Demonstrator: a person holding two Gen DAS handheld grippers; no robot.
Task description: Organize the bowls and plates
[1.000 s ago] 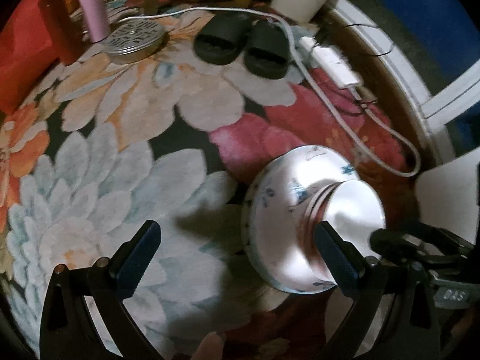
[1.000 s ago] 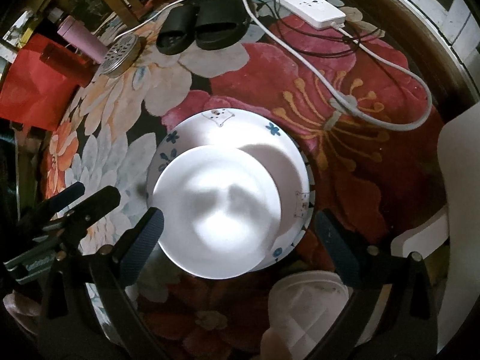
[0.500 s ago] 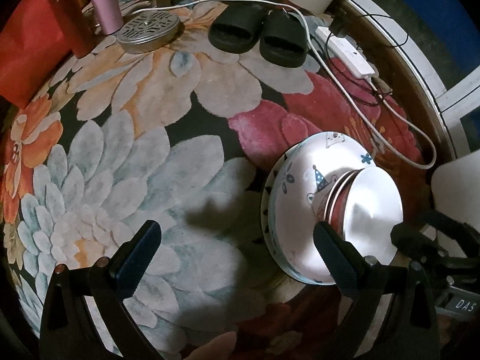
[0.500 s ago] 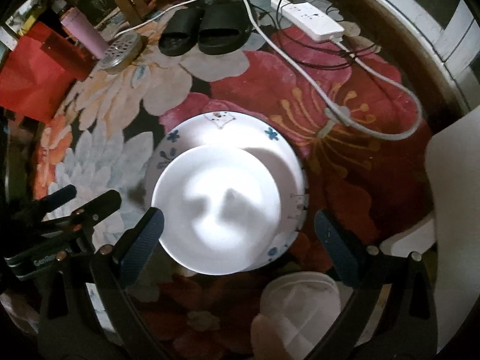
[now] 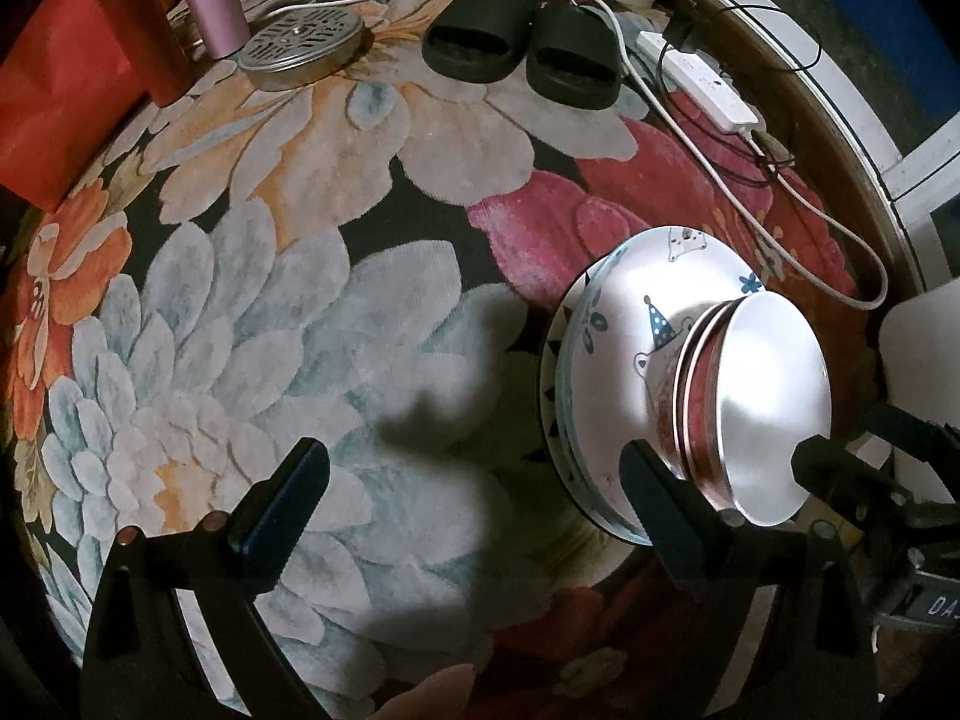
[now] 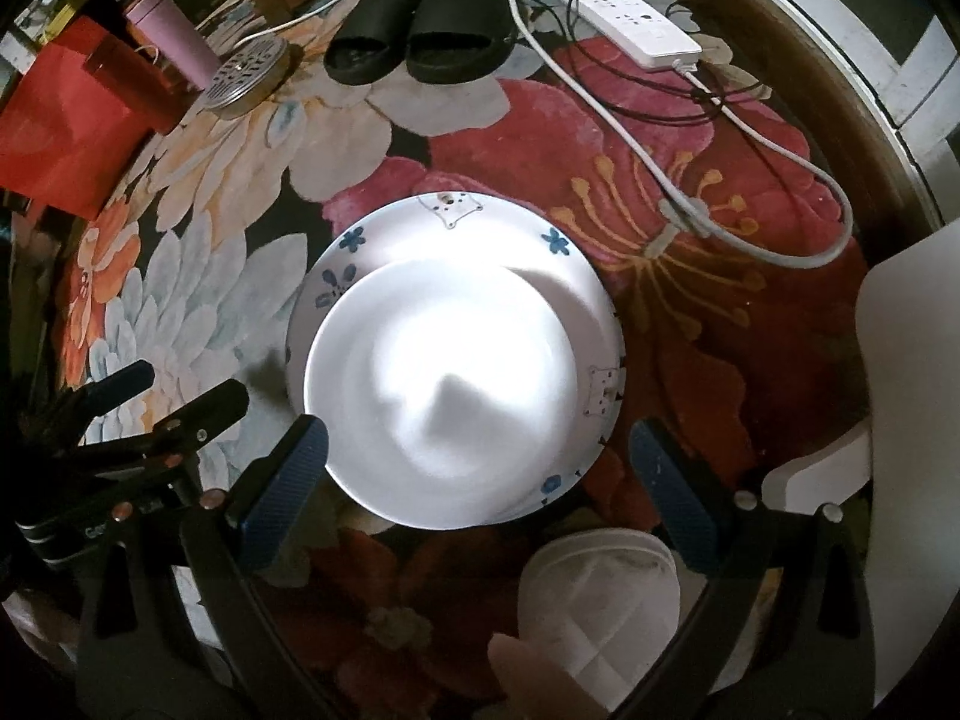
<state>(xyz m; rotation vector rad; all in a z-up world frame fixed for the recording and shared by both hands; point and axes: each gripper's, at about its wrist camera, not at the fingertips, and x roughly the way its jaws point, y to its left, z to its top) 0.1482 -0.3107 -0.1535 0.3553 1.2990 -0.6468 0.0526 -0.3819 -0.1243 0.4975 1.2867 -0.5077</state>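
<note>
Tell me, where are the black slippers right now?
The black slippers lie side by side at the far edge of the floral rug, between the round metal strainer lid on their left and the white power strip on their right.

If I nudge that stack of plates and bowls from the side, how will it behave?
The stack looks stiff and probably breakable, being glossy like glazed dishware. The top bowl sits off-centre on the wide plate beneath, so a side push would likely slide it. The soft rug would likely drag at the base, so the stack may tip rather than glide.
</note>
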